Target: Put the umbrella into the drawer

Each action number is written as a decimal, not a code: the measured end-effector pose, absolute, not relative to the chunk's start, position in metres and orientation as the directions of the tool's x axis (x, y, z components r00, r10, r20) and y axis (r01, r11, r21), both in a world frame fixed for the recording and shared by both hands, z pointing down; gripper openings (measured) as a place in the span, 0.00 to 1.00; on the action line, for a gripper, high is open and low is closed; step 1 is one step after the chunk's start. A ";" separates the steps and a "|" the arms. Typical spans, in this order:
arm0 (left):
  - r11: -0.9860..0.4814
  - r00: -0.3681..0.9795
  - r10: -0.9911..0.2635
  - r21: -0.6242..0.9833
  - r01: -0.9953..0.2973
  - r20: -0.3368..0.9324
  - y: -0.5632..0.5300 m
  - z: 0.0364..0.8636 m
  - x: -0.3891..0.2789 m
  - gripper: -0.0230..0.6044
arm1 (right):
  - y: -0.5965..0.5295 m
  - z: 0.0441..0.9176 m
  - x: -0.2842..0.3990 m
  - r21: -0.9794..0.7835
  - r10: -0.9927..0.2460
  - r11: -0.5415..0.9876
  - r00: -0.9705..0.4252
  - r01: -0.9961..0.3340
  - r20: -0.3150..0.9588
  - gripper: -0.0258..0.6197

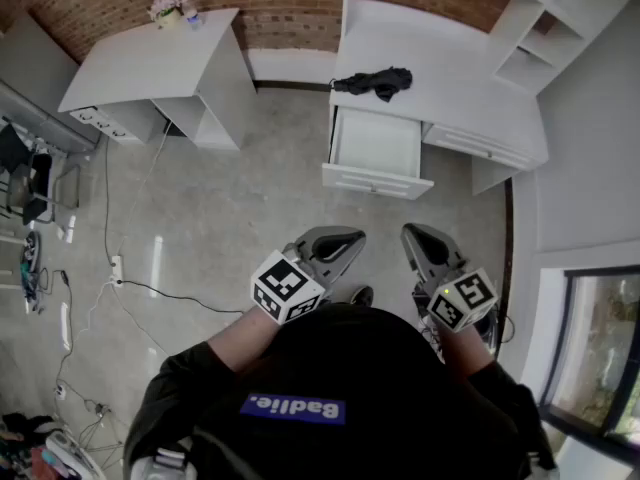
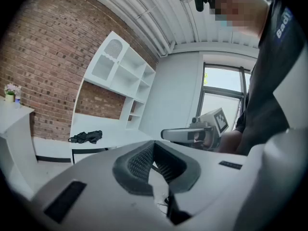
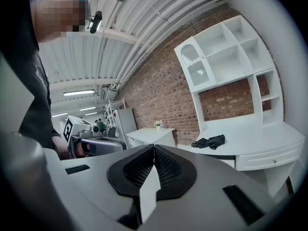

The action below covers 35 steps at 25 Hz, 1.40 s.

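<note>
A folded black umbrella (image 1: 375, 82) lies on the white desk top (image 1: 440, 78), right behind the open drawer (image 1: 377, 153). The drawer is pulled out and looks empty. It also shows far off as the umbrella (image 2: 86, 137) in the left gripper view and the umbrella (image 3: 209, 141) in the right gripper view. My left gripper (image 1: 345, 243) and right gripper (image 1: 418, 236) are held close to my body, well short of the desk, over the floor. Both are shut with nothing between the jaws, as the left gripper (image 2: 153, 148) and right gripper (image 3: 154, 153) show tips touching.
A second white desk (image 1: 150, 63) with a small flower pot (image 1: 170, 10) stands at the back left. White shelving (image 1: 540, 28) rises at the desk's right. Cables and a power strip (image 1: 115, 268) lie on the grey floor at left. A window (image 1: 600, 358) is at right.
</note>
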<state>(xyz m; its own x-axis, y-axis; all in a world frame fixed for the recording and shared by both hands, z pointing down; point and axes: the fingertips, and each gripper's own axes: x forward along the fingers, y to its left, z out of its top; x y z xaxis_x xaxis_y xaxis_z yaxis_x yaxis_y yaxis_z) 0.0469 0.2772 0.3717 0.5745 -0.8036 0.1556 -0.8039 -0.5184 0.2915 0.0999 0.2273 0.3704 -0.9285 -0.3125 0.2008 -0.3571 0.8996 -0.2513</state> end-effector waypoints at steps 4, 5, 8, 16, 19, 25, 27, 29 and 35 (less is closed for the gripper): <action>-0.519 0.575 -0.803 0.291 -0.804 0.155 0.276 0.372 0.048 0.04 | 0.225 0.370 0.100 -0.250 -0.313 0.900 -0.929 -0.357 0.198 0.09; -0.519 0.575 -0.804 0.291 -0.804 0.154 0.276 0.371 0.048 0.04 | 0.225 0.369 0.100 -0.250 -0.313 0.900 -0.929 -0.357 0.199 0.09; -0.517 0.573 -0.805 0.292 -0.805 0.154 0.274 0.369 0.049 0.04 | 0.224 0.368 0.101 -0.251 -0.311 0.900 -0.929 -0.355 0.200 0.09; -0.501 0.555 -0.816 0.281 -0.819 0.161 0.262 0.368 0.057 0.04 | 0.213 0.365 0.110 -0.263 -0.302 0.903 -0.938 -0.339 0.174 0.09; -0.493 0.545 -0.823 0.271 -0.827 0.164 0.255 0.366 0.063 0.04 | 0.206 0.363 0.119 -0.265 -0.298 0.906 -0.942 -0.331 0.157 0.09; -0.480 0.525 -0.836 0.250 -0.841 0.159 0.233 0.363 0.087 0.04 | 0.180 0.365 0.146 -0.263 -0.299 0.907 -0.943 -0.328 0.145 0.09; -0.473 0.516 -0.842 0.246 -0.846 0.156 0.225 0.364 0.094 0.04 | 0.171 0.370 0.155 -0.265 -0.298 0.907 -0.943 -0.328 0.147 0.09; -0.470 0.514 -0.843 0.247 -0.848 0.158 0.218 0.366 0.098 0.04 | 0.163 0.375 0.162 -0.272 -0.304 0.902 -0.941 -0.335 0.150 0.09; -0.479 0.524 -0.837 0.250 -0.842 0.161 0.191 0.370 0.088 0.04 | 0.132 0.381 0.160 -0.275 -0.336 0.888 -0.929 -0.368 0.156 0.09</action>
<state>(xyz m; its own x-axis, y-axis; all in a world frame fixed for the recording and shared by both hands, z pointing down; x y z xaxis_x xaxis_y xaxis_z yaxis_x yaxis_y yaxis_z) 0.0885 0.1911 0.3701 0.5237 -0.8366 0.1610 -0.8417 -0.4788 0.2496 0.1599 0.1317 0.3811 -0.9288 -0.3362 0.1558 -0.3677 0.8883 -0.2751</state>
